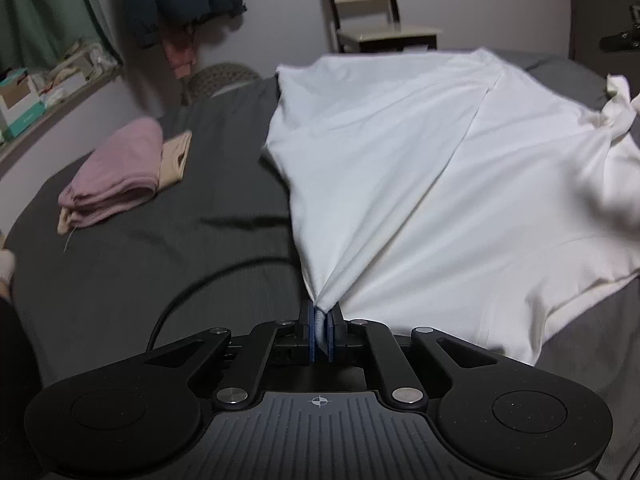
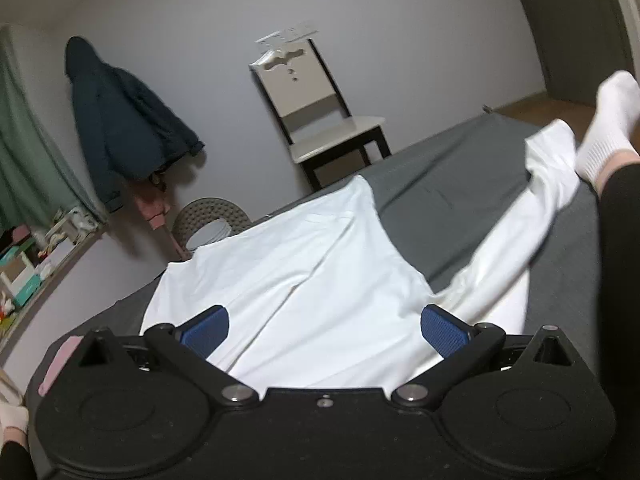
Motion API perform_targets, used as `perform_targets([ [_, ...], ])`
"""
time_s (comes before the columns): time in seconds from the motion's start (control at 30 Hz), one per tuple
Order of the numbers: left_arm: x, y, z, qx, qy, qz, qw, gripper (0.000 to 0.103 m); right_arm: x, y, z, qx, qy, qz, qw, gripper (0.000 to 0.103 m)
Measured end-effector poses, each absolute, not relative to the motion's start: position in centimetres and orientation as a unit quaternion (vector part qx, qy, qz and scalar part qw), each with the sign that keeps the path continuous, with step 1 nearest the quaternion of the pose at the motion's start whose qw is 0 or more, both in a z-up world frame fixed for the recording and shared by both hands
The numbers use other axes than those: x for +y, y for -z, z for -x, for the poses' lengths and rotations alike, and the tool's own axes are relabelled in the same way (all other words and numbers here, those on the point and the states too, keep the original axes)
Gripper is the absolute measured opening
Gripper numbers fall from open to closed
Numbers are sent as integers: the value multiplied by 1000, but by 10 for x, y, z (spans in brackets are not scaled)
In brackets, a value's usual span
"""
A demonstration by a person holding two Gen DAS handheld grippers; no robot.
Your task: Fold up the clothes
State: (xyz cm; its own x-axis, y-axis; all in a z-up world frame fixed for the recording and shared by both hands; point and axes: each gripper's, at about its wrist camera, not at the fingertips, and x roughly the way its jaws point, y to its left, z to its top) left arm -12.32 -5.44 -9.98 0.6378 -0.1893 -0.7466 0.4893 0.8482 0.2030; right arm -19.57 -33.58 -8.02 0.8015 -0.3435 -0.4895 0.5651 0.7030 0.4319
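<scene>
A white shirt (image 1: 420,168) lies spread on the dark grey bed sheet (image 1: 160,248). My left gripper (image 1: 320,320) is shut on a bunched corner of its near edge, and the cloth rises in a taut fold from the pinch. In the right wrist view the same white shirt (image 2: 312,272) lies under my right gripper (image 2: 324,326), which hovers open with its blue pads (image 2: 206,330) wide apart and nothing between them. One sleeve (image 2: 532,200) trails off to the right.
A folded pink garment (image 1: 116,172) sits on a beige one (image 1: 176,160) at the bed's left. A black cable (image 1: 192,292) runs across the sheet. A person's white-socked foot (image 2: 608,128) and dark-clad leg rest at right. A chair (image 2: 320,120), hanging jacket (image 2: 116,120) and cluttered shelf (image 1: 48,92) line the wall.
</scene>
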Motion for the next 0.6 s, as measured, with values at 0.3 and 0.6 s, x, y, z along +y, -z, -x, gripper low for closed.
perform_targets([
  [0.3, -59, 96, 128, 392, 161, -206, 882, 51, -379, 112, 213, 226, 346, -371, 832, 103],
  [0.6, -67, 46, 141, 327, 198, -171, 908, 91, -380, 133, 212, 265, 374, -331, 825, 89],
])
